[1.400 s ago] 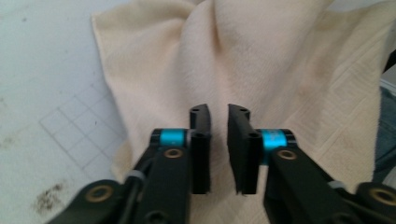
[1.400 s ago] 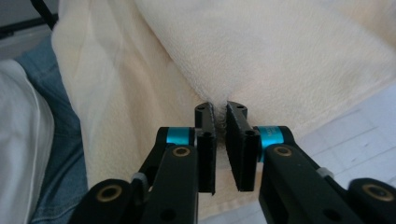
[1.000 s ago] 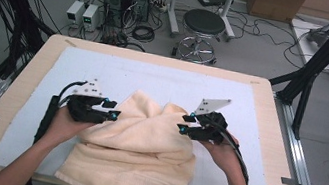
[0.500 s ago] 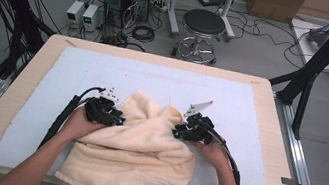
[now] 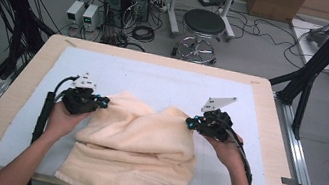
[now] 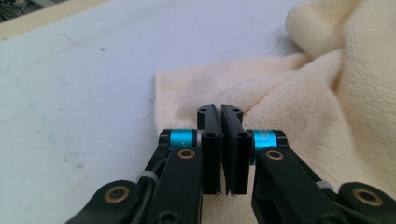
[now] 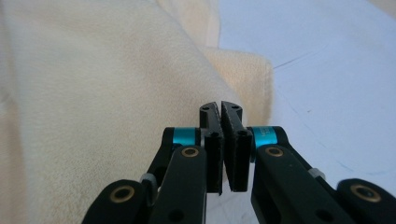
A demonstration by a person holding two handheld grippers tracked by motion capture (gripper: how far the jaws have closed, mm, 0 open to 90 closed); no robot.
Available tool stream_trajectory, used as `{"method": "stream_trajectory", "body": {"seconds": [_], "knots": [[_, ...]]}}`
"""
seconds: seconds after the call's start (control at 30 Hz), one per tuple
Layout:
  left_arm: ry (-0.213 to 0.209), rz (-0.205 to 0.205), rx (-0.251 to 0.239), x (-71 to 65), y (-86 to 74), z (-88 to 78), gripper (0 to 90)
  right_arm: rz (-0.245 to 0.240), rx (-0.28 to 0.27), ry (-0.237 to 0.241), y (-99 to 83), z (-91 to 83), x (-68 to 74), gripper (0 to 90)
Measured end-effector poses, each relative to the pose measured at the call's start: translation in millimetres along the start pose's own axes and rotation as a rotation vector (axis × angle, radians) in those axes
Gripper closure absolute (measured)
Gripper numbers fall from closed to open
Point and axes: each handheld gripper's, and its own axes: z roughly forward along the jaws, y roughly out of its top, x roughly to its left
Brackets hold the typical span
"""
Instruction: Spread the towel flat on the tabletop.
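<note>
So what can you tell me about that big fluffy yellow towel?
The towel is pale cream-yellow and looks like soft, fuzzy terry cloth. It lies crumpled and loosely folded on the light blue mat, near the person's edge of the table, with thick folds bunched across the middle. The left gripper is shut on its far left corner, and the right gripper is shut on its far right corner; both have just been closing on the cloth.

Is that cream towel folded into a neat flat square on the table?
No, in the high view the cream towel lies rumpled on the white mat, with thick folds bunched up between the two grippers.
</note>
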Motion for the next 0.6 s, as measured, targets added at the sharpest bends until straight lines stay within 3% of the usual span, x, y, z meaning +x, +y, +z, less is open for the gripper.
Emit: {"method": "stream_trajectory", "body": {"seconds": [0.13, 0.33, 0.47, 0.6], "knots": [[-0.034, -0.012, 0.027, -8.0, -20.0, -20.2, 86.3, -0.023, 0.013, 0.009, -9.7, -17.2, 22.4, 87.9], [-0.139, -0.05, 0.09, -23.0, -61.1, -24.0, 85.6, 0.009, 0.043, 0.087, -48.9, -13.5, 54.7, 87.9], [-0.151, -0.041, 0.068, -19.1, -51.0, -29.4, 77.9, 0.017, 0.026, 0.088, -43.5, -14.0, 56.1, 83.7], [-0.13, -0.028, 0.02, -11.1, -32.1, -29.2, 67.2, -0.009, -0.022, 0.046, -14.4, -18.7, 45.8, 71.7]]}}
